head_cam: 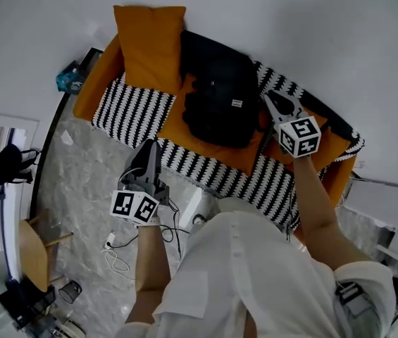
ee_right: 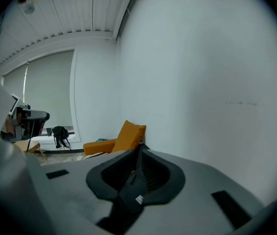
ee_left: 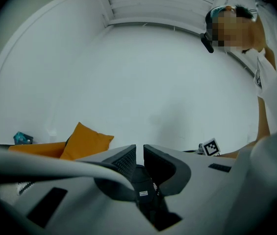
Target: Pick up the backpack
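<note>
The black backpack (head_cam: 220,104) lies on an orange sofa (head_cam: 96,83), over a black-and-white striped blanket (head_cam: 132,111). An orange cushion (head_cam: 149,44) leans at the sofa's left end, beside the backpack. My left gripper (head_cam: 151,145) hangs over the floor just in front of the sofa's edge, short of the backpack. Its jaws (ee_left: 139,153) are shut with nothing between them. My right gripper (head_cam: 270,97) is above the seat at the backpack's right side, not touching it. It is also shut (ee_right: 139,150) and empty. Both gripper views show mostly white wall and the cushion (ee_left: 87,138) (ee_right: 130,135).
A second black bag (head_cam: 12,164) sits by the window at far left. A wooden chair (head_cam: 33,252) and white cables (head_cam: 114,248) are on the marble floor. White furniture (head_cam: 385,203) stands at the sofa's right end, and a teal item (head_cam: 68,76) at its left end.
</note>
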`<state>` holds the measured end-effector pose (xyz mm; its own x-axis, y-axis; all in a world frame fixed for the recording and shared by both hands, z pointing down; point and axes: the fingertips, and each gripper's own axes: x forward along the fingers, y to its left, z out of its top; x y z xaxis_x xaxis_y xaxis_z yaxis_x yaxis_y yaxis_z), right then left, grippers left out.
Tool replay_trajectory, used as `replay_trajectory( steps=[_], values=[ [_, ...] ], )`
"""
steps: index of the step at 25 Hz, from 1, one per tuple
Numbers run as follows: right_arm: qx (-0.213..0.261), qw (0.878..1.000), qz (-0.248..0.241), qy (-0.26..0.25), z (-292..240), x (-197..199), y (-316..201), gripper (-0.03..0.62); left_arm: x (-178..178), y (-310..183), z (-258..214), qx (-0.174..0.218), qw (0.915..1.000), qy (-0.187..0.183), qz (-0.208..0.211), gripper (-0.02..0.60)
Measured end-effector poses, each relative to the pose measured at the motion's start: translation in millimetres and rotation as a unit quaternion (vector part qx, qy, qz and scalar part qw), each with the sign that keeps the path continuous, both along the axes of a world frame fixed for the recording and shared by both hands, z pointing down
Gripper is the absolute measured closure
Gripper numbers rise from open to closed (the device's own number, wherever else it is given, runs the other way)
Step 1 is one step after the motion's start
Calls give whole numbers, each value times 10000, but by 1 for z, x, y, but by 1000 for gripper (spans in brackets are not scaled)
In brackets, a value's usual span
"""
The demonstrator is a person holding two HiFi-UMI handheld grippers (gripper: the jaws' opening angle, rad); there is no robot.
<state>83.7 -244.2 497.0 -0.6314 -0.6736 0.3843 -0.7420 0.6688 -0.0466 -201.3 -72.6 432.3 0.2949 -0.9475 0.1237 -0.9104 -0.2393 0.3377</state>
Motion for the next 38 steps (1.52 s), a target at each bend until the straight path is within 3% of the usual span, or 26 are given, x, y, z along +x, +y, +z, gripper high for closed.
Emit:
replay_trajectory(
  steps=[2, 17, 38],
  values=[
    [-124, 9999, -46, 61, 16, -1, -15, 493, 6, -16, 7, -65, 10000, -2, 47, 522],
    [-745, 9943, -398, 653, 126, -6, -110, 482, 47, -99, 56, -486, 9983, 97, 319, 522],
    [-1565, 9721, -591, 1646, 246, -13, -190, 388, 93, -145, 83, -654, 9954, 150, 686, 522]
  ],
)
